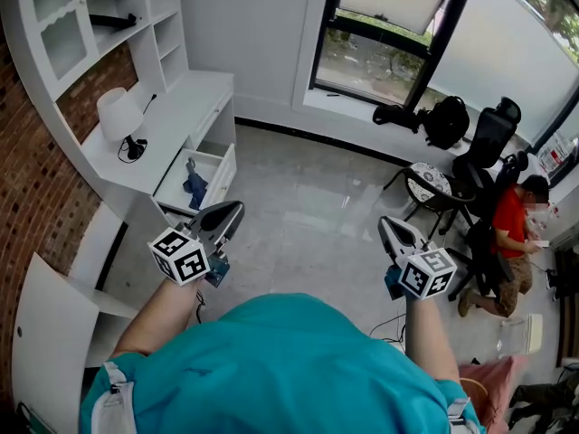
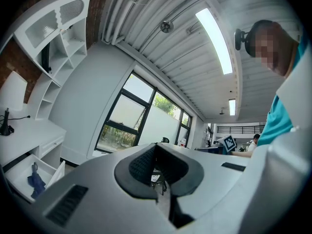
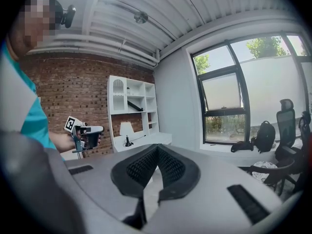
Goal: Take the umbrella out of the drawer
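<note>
An open white drawer juts from the desk at the left. A dark blue folded umbrella lies inside it. In the left gripper view the drawer and the umbrella sit at the lower left. My left gripper is held in the air just in front of the drawer, shut and empty. My right gripper hovers over the floor to the right, apart from the drawer, also shut with nothing in it. Each gripper view shows its own pads meeting at the tip, left gripper and right gripper.
A white lamp stands on the desk under white shelves. At the right are a round chair, black office chairs, a backpack and a seated person in red. Grey floor lies between.
</note>
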